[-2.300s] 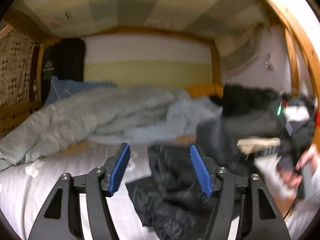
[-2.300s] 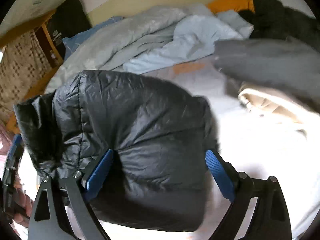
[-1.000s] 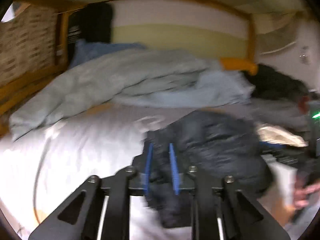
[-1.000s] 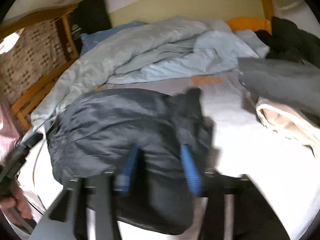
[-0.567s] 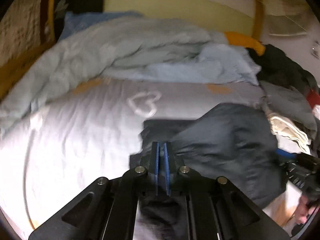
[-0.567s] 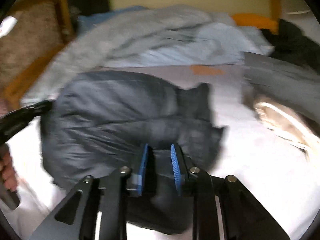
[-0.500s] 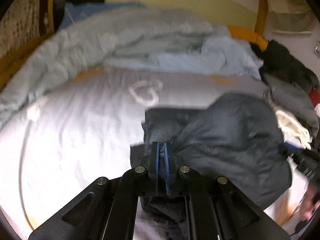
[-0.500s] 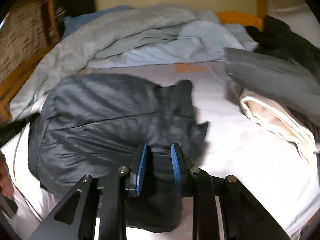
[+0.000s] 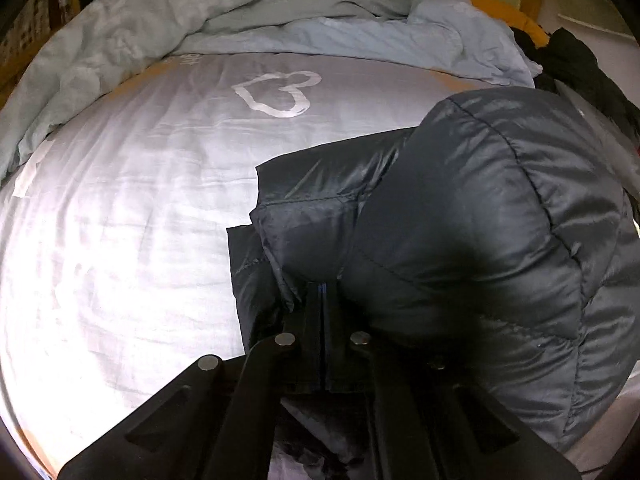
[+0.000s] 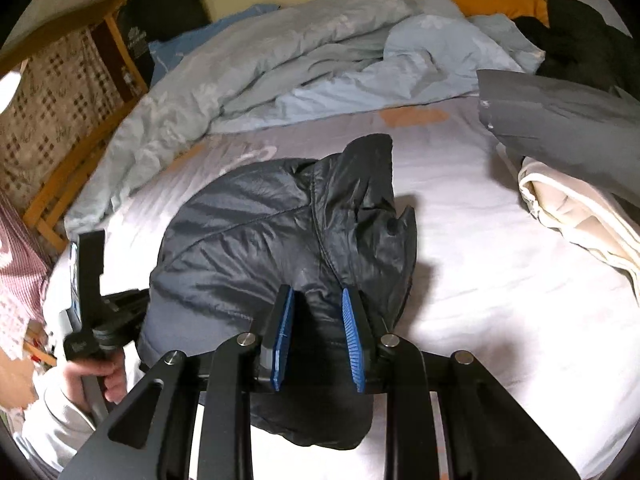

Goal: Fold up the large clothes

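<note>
A dark grey quilted puffer jacket (image 9: 472, 216) lies bunched on the pale bed sheet (image 9: 120, 240). In the left wrist view my left gripper (image 9: 323, 292) is shut on the jacket's near edge, blue pads pressed together, puffy cloth bulging over the right finger. In the right wrist view the jacket (image 10: 256, 232) lies in a heap with a flap sticking up. My right gripper (image 10: 316, 300) is shut on a thick fold of its near edge, blue pads a little apart around the cloth. The left gripper's handle, held by a hand, shows at left (image 10: 86, 280).
A rumpled light blue duvet (image 10: 280, 64) runs along the back of the bed. A grey garment (image 10: 560, 120) and a cream one (image 10: 580, 216) lie at the right, with black clothes (image 10: 580, 44) behind. A wooden bed rail (image 10: 72, 184) stands at the left.
Both grippers closed from wide open onto the jacket. Since half a second ago both have lowered toward the bed with the jacket, which now lies more bunched.
</note>
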`<state>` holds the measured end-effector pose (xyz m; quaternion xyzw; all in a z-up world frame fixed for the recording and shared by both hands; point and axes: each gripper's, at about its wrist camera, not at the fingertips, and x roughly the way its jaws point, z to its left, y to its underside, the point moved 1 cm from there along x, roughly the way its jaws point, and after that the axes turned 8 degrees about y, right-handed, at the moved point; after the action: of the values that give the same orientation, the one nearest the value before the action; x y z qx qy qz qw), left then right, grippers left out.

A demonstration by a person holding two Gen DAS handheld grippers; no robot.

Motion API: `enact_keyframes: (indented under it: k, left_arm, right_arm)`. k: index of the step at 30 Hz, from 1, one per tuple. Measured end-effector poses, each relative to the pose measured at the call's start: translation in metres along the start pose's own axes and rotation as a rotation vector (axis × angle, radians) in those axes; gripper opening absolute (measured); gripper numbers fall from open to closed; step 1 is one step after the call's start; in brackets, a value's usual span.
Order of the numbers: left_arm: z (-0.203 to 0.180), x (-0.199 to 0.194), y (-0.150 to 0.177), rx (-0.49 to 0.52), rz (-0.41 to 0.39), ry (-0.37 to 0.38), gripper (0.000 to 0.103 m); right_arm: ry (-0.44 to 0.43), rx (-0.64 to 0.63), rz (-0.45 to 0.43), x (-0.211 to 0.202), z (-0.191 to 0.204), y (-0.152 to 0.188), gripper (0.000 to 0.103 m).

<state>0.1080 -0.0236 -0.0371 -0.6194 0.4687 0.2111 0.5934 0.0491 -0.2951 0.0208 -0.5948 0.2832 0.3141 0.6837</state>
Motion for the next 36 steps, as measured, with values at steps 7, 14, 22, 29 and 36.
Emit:
enact_keyframes:
  k: [7, 14, 22, 29, 36]
  left_arm:
    - [-0.004, 0.001, -0.002, -0.008, -0.046, -0.066, 0.0]
    - [0.006, -0.016, -0.003, -0.037, -0.092, -0.013, 0.002]
    - [0.013, -0.085, -0.008, -0.094, -0.284, 0.031, 0.077]
    - [-0.004, -0.099, -0.005, -0.063, -0.311, 0.211, 0.098]
    - [-0.01, -0.068, 0.007, -0.067, -0.151, 0.13, 0.103]
  right_arm:
    - [0.137, 0.026, 0.134, 0.054, -0.019, 0.005, 0.076]
    - [-0.147, 0.34, 0.319, 0.075, -0.065, 0.015, 0.076]
    - [0.205, -0.051, 0.059, 0.03, -0.007, 0.012, 0.078]
    - [0.291, -0.095, -0.013, 0.019, 0.0, 0.009, 0.08]
    - [0.396, -0.135, -0.126, 0.007, 0.0, 0.011, 0.08]
